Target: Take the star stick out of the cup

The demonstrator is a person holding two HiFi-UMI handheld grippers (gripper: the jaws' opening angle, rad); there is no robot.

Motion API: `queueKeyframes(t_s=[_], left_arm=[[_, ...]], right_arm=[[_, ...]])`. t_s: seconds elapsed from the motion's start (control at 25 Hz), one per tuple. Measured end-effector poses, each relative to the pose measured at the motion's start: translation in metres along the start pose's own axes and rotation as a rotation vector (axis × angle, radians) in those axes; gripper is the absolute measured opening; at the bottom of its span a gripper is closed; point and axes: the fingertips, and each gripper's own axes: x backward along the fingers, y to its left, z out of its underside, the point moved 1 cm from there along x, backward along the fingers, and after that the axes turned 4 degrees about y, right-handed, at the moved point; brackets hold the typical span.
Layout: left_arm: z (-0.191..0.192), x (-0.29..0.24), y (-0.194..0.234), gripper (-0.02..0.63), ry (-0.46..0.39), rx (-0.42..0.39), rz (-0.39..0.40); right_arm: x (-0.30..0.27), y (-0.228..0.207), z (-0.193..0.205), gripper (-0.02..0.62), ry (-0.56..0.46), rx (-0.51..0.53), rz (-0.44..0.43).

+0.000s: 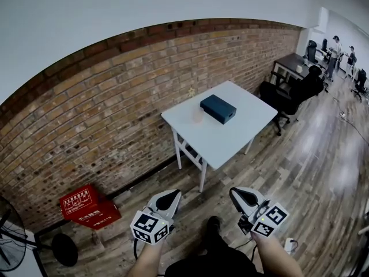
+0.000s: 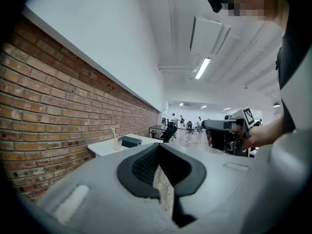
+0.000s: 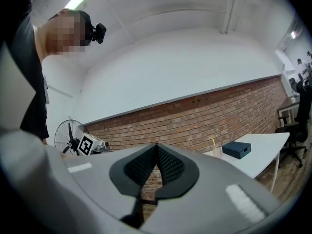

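Note:
A clear cup (image 1: 198, 116) stands on the white table (image 1: 230, 137) near the brick wall, and a thin stick topped by a small star (image 1: 192, 90) rises from it. Both grippers are held low over the floor, well short of the table. My left gripper (image 1: 171, 195) is shut with nothing in it. My right gripper (image 1: 240, 195) is also shut and empty. In the left gripper view the cup (image 2: 116, 144) and stick (image 2: 114, 130) look small and far off beyond the closed left gripper (image 2: 158, 149). In the right gripper view the cup (image 3: 218, 152) lies far beyond the closed right gripper (image 3: 157, 147).
A dark blue box (image 1: 218, 108) lies on the table right of the cup. A red crate (image 1: 89, 206) sits by the wall and a floor fan (image 1: 12, 235) stands at far left. Black office chairs (image 1: 297, 90), a desk (image 1: 290, 64) and people (image 1: 336, 49) are at far right.

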Motion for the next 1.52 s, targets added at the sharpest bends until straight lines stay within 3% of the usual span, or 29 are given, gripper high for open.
queueKeyframes(t_s=[0.64, 0.88, 1.2, 1.52], left_arm=[[-0.048, -0.190, 0.088, 0.005, 0.068, -0.093, -0.137], [-0.071, -0.245, 0.097, 0.005, 0.051, -0.138, -0.157], [-0.066, -0.264, 0.124, 0.005, 0.078, -0.100, -0.206], [-0.060, -0.298, 0.151, 0.005, 0.080, -0.060, -0.139]], right_arm=[[-0.094, -0.200, -0.029, 0.000, -0.012, -0.075, -0.088], [-0.100, -0.261, -0.030, 0.000, -0.004, -0.106, -0.086], [-0.122, -0.285, -0.023, 0.000, 0.035, -0.137, -0.112], [-0.156, -0.302, -0.014, 0.000, 0.076, -0.152, -0.108]])
